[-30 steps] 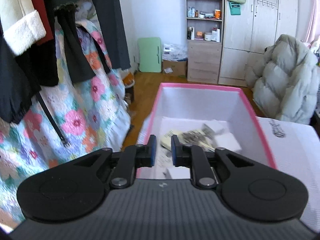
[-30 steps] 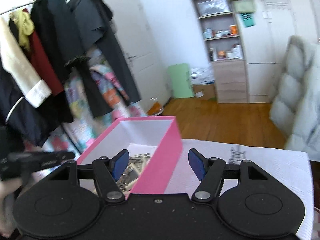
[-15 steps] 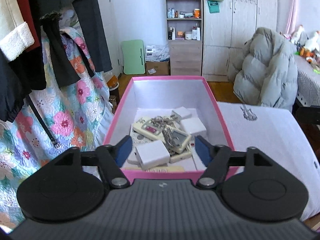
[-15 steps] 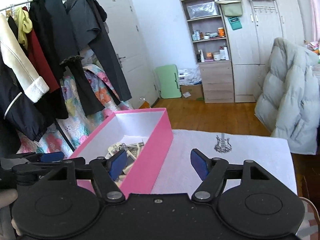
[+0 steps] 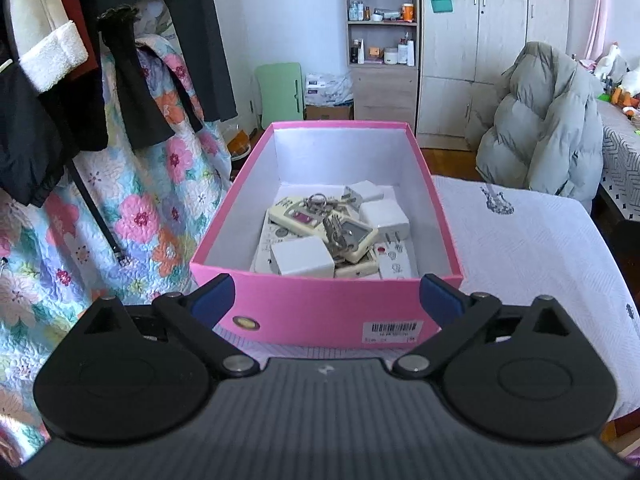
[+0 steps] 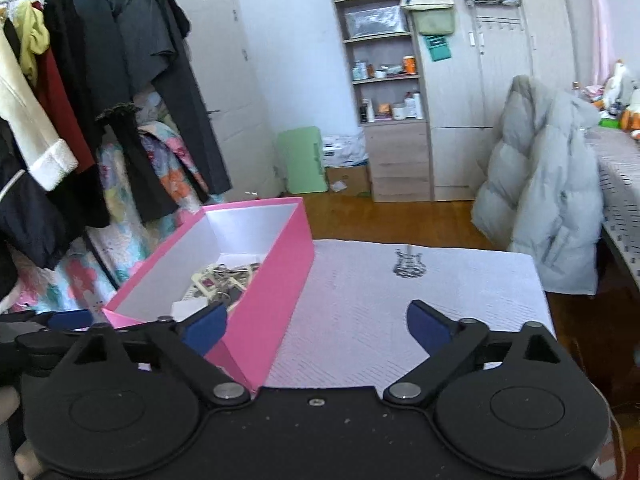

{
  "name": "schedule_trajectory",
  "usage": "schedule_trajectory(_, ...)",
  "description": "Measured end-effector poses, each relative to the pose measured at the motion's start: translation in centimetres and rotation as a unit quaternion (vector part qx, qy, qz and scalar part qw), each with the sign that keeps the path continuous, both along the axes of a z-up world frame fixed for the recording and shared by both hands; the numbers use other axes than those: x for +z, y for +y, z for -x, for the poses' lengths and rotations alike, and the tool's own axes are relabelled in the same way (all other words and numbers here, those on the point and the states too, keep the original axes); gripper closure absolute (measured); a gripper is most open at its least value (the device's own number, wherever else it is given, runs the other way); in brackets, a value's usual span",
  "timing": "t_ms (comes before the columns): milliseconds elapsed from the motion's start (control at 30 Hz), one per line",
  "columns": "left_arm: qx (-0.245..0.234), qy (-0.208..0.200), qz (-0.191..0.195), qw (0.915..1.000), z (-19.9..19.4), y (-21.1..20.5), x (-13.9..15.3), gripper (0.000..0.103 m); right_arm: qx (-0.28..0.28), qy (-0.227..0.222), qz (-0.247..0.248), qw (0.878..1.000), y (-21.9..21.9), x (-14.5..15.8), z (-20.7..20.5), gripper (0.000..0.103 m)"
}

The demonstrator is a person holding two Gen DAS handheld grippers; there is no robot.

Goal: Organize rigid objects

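Pink box: your open cardboard box sits at the left part of the white cloth, its near end wall facing your left gripper, a barcode sticker low on that wall.
Box contents: white chargers, cream remote controls and a bunch of keys lie piled together on the box floor, touching and overlapping one another.
Left gripper: yours points at the near end wall of the box; its jaws are opening and stand wide, the blue pads in front of the two bottom corners of that wall. Nothing is gripped, and you cannot tell from this view whether the pads touch the cardboard.
Right gripper: yours is over the table to the right of the box; its jaws are opening and stand wide. The box's near right corner shows between the pads, but they do not press on it.
Table: white textured cloth with a small guitar print; its right part is bare.
Left edge, right view: your other gripper's blue pad shows just beside the box.
Room: dark clothes on a rack and a floral quilt at left, a grey puffer jacket at right, shelves against the far wall.
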State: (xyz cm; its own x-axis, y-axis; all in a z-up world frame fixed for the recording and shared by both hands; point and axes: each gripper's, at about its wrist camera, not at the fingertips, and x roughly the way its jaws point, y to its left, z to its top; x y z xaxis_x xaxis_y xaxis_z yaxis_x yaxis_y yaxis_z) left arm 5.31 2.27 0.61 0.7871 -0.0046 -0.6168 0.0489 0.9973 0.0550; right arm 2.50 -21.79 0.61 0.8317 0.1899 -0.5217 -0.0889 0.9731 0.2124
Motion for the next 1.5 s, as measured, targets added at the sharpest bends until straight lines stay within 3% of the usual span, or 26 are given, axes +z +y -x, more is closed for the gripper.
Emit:
schedule_trajectory(167,0.006,0.016,-0.025,0.9995,0.7,-0.9,-0.2,0.003,-0.027,0.015,0.037,0.999,0.8,0.1,0.8,0.002)
schedule_trajectory(333,0.004,0.011,-0.013,0.9999,1.3,-0.7,0.2,0.003,-0.024,0.015,0.036,0.999,0.8,0.1,1.6,0.002)
schedule_trajectory(1500,-0.010,-0.012,-0.027,0.9995,3.3,-2.1,0.7,0.003,-0.049,0.026,0.049,0.997,0.6,-1.2,2.4,0.002)
